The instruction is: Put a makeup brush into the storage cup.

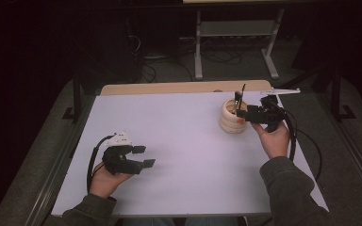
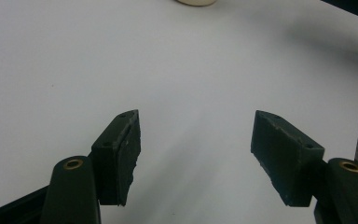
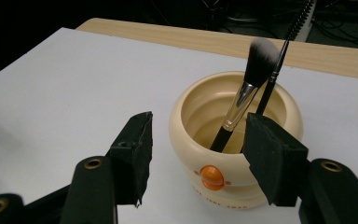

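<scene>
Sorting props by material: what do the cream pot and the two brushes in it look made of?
The cream pot looks like glazed ceramic or glossy plastic: smooth ribbed walls with a soft sheen. The makeup brush has a black handle, a shiny metal ferrule and soft white-tipped bristles. The thin brush shows a black stem, material unclear.

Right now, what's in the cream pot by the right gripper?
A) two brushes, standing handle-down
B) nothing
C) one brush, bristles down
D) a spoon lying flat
A: in the right gripper view the cream pot holds a fluffy brush and a thin spiral brush, both handle-down and leaning on the rim with their heads up.
</scene>
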Motion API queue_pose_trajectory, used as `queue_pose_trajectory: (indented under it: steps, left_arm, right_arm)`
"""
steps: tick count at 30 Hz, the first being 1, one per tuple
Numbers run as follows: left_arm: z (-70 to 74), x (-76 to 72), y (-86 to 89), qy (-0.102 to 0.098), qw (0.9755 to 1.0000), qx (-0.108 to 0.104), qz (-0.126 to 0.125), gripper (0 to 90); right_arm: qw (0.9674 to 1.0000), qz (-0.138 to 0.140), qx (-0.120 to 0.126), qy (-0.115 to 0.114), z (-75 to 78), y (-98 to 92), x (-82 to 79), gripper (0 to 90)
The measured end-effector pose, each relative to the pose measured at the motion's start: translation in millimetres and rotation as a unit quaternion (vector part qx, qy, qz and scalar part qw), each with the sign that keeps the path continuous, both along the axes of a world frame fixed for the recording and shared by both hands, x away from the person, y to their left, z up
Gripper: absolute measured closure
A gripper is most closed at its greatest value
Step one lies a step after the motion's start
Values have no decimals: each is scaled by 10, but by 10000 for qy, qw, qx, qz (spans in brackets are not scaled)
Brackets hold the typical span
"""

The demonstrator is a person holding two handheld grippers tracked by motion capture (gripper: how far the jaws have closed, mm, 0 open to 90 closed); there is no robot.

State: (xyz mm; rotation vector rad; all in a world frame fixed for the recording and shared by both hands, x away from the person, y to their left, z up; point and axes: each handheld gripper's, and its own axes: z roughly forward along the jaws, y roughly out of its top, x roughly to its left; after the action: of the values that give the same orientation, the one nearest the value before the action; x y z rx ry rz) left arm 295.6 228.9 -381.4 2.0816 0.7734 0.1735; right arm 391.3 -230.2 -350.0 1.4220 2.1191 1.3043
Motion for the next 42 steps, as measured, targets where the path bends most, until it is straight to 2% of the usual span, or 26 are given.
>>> queue_pose_trajectory:
  steps: [7, 14, 16, 21, 36, 42]
  left_arm:
    - [0, 1, 14, 9, 10000, 14, 31, 327]
    - [-10, 3, 17, 13, 10000, 6, 28, 324]
    - [-9, 4, 20, 10, 10000, 3, 31, 324]
    - [-2, 2, 33, -7, 10000, 36, 51, 322]
    - [-5, 10, 57, -50, 9999, 35, 135, 299]
    - [3, 12, 72, -82, 9998, 107, 112, 291]
  right_arm:
    - [10000, 29, 34, -44, -34, -14, -45, 403]
    - [9996, 245, -139, 87, -39, 18, -75, 383]
    - [9994, 297, -74, 136, -40, 30, -82, 379]
    - [9995, 318, -2, 77, -43, 51, -126, 360]
    - [9993, 374, -11, -74, -83, 73, -265, 304]
    - [9991, 403, -32, -148, -99, 85, -325, 291]
